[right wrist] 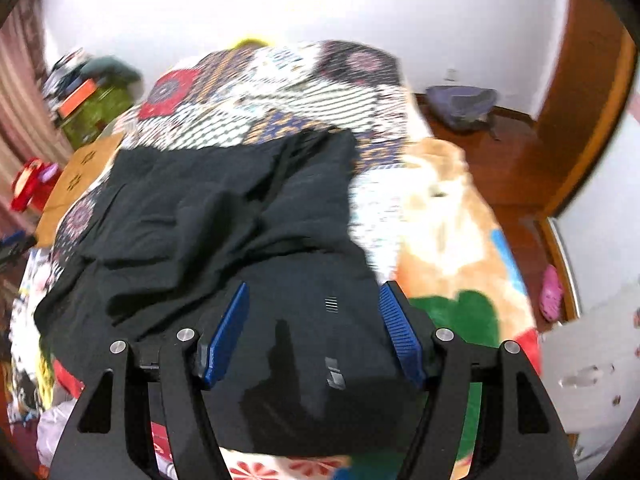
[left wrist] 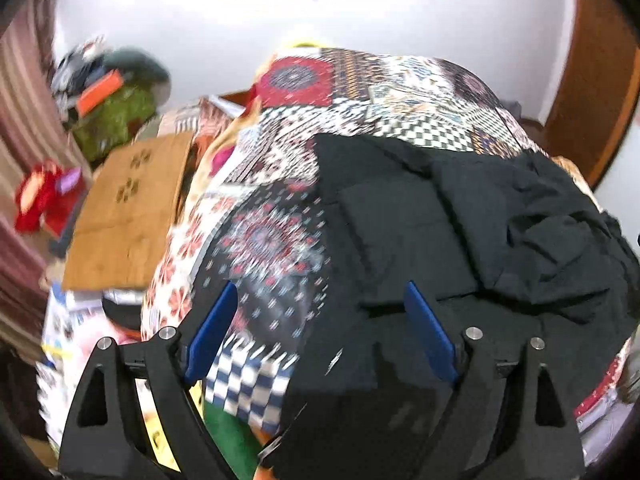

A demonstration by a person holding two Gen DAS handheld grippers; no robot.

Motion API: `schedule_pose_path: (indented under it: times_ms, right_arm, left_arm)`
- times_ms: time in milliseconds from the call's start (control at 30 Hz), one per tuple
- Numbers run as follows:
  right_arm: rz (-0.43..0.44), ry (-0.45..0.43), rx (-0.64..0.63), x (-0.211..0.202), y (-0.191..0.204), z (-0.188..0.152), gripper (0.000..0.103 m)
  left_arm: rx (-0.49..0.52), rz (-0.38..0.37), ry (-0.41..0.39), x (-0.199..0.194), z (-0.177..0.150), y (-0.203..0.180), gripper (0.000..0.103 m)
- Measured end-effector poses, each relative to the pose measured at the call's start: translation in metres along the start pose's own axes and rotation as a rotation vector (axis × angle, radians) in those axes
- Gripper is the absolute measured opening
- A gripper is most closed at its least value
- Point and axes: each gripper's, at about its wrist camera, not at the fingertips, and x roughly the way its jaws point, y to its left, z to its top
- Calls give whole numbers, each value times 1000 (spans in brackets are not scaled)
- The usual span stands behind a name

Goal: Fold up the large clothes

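A large black garment (left wrist: 460,224) lies rumpled on a bed with a patchwork-patterned cover (left wrist: 360,92). It also shows in the right wrist view (right wrist: 224,216). My left gripper (left wrist: 320,292) is open, its blue fingers (left wrist: 212,328) spread above the garment's near left edge, holding nothing. My right gripper (right wrist: 314,292) is open above the garment's near right part, its blue pads (right wrist: 400,332) apart and empty. Both views are blurred by motion.
A wooden board (left wrist: 128,212) lies left of the bed. A green bundle (left wrist: 116,116) and red toy (left wrist: 40,200) sit at far left by striped curtains. An orange-and-green blanket (right wrist: 452,232) lies at the bed's right side. A wooden door frame (right wrist: 580,100) and floor are at right.
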Motion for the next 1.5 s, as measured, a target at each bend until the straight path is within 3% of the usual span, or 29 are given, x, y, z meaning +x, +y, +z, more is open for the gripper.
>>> schedule_pose_path:
  times_ms: [233,433,567,667,767,967,1067,1233,1333,1467,1500]
  right_arm:
    - [-19,0,112,-12,-30,-12,64]
    - [6,37,109,-1,-30,-28,64]
    - [46,43,113,11,-28,-34,64]
    - [53,60,114,24,-28,-36,64]
    - [43,68,120,33,-32,-41,64]
    - [142,64,250,33,-46,-52,64]
    - [180,71,265,31,-46,-57,64]
    - [200,82,244,38,-49,-62,64]
    - [259,87,325,44,-60,-70,65]
    - [221,76,308,37,-51,-68,64]
    - [209,69,294,34,-47,-67,60]
  left_arm:
    - [-195,-125,123,17,-45,49,85]
    - [-212,-201,235,35,-81,41,85]
    - [-231,-291,287,49,-93,31,85]
    - [-215,-263,285,51,-90,22,84]
    - [-214,-276,277,44,-85,18,75]
    - [-171,-362,192,16,-69,7,65]
    - [-158,-351,193,20,-71,4,65]
    - [-191,-256,267,52,-95,13,65]
    - [-231,-274,247,50,-100,19,65]
    - [-212,-259,254,46,-100,16,65]
    - [-207,-260,255,46,-99,15,60]
